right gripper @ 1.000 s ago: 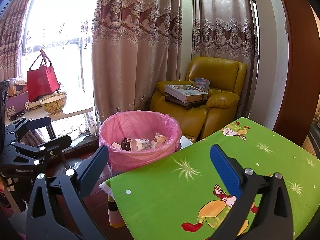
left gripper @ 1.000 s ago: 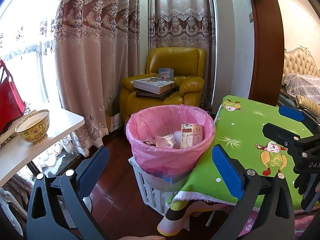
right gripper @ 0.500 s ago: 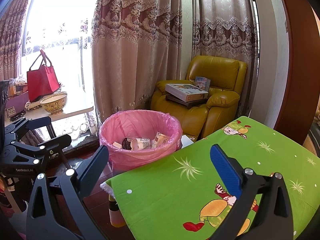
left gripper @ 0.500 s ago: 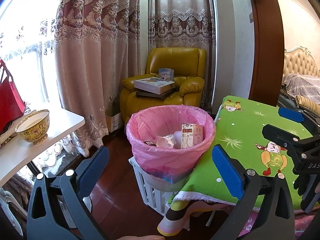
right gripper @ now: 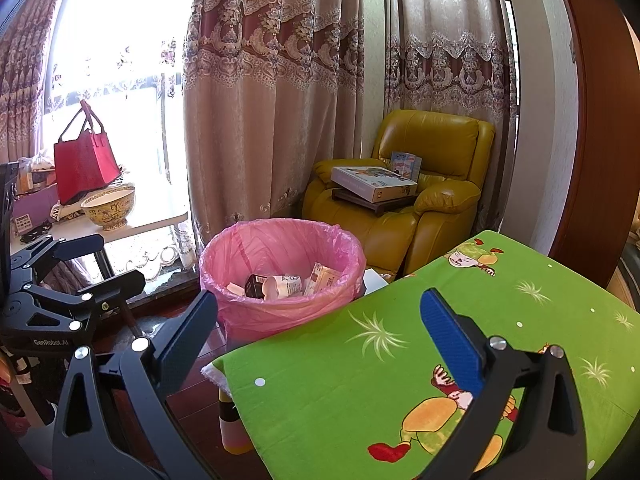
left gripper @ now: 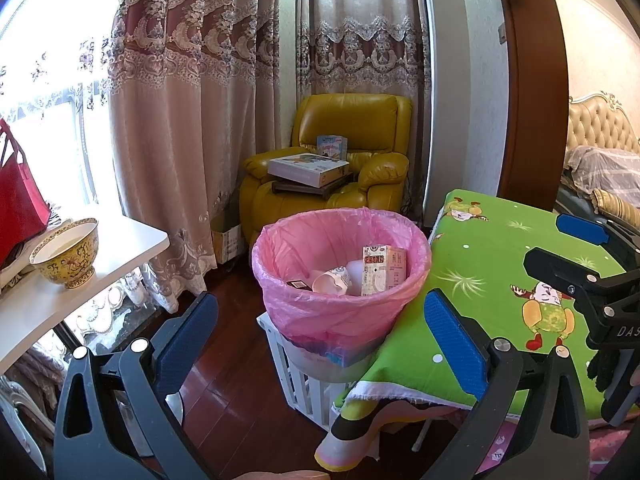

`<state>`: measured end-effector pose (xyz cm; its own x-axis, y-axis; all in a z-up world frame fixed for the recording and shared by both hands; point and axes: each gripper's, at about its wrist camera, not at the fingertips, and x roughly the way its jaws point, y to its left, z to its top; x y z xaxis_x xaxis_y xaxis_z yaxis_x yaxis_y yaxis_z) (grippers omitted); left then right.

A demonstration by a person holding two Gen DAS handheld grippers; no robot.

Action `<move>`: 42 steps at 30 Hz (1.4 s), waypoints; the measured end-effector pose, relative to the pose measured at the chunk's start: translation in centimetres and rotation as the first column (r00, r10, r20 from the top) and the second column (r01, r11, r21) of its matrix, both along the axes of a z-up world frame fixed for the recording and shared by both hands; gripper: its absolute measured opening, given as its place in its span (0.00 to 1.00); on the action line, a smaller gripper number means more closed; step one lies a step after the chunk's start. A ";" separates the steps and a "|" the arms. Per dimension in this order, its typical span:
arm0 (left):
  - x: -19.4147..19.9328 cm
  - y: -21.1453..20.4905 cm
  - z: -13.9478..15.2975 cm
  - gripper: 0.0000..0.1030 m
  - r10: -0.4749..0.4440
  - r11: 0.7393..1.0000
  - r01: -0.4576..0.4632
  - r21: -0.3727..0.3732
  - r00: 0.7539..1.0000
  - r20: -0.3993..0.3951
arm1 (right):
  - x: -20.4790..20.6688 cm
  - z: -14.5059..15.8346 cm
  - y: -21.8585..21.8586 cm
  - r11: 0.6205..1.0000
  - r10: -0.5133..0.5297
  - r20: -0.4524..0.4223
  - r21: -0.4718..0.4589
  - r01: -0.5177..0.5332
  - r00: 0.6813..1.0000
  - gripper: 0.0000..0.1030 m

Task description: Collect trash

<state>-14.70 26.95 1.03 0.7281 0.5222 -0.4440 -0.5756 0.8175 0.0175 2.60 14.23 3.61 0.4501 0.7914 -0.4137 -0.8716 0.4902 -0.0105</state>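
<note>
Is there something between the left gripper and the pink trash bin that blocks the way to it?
Nothing visible does. The left gripper is open and empty, and the pink trash bin stands straight ahead with its mouth uncovered. The green table only borders the bin on the right side.

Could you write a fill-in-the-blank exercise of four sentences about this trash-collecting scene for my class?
1. The bin beside the table is lined with a ______ plastic bag.
2. The tablecloth with cartoon figures is mainly ______.
3. The flat box rests on a ______ armchair.
4. Both the left gripper and the right gripper have their fingers ______, holding nothing.

Missing words: pink; green; yellow; open
</note>
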 end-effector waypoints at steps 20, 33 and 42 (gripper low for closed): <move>0.0 0.1 -0.3 0.94 -0.002 1.000 0.002 0.000 1.000 -0.004 | 0.0 0.0 0.0 1.000 0.000 0.000 0.000 0.000 1.000 0.95; 0.1 0.2 -0.5 0.94 -0.001 1.000 0.001 -0.002 1.000 -0.004 | -0.1 0.0 0.1 1.000 0.000 0.000 -0.002 0.000 1.000 0.95; 0.1 0.1 -0.6 0.94 0.001 1.000 -0.001 0.002 1.000 -0.006 | -0.1 0.0 0.1 1.000 0.000 -0.002 -0.003 0.000 1.000 0.95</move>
<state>-14.61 27.08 0.45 0.7250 0.5235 -0.4477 -0.5761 0.8171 0.0224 2.52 14.36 3.56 0.4492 0.7902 -0.4169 -0.8716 0.4900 -0.0105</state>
